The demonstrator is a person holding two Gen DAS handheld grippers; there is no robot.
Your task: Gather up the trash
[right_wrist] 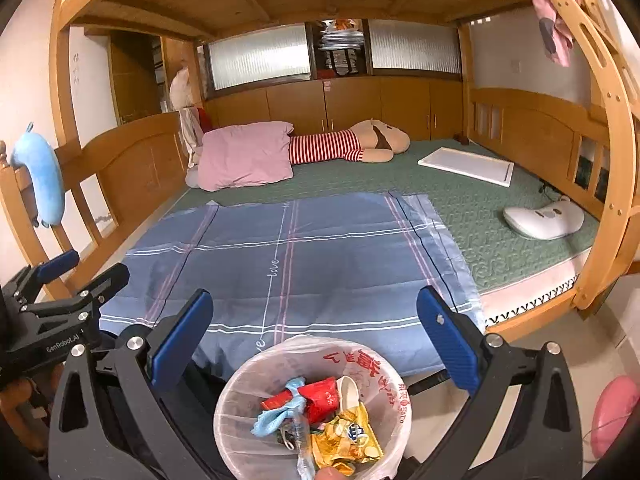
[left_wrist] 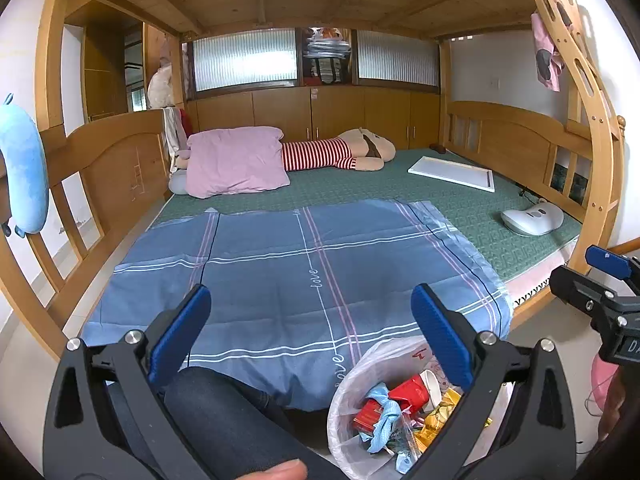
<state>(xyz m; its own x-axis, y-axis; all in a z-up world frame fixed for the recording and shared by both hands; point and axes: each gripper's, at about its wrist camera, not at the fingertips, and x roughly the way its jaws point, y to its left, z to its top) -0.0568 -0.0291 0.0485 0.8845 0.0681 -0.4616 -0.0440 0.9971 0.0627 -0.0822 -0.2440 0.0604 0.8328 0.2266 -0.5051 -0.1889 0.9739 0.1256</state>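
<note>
The bin (right_wrist: 312, 408) sits on the floor by the bed (right_wrist: 500, 216), full of trash (right_wrist: 320, 412). Both the left gripper (left_wrist: 312, 336) and right gripper (right_wrist: 316, 340) are wide open and hold nothing. The blanket (right_wrist: 320, 256) looks clean, so the job seems almost done. Next, look for more trash.
</note>
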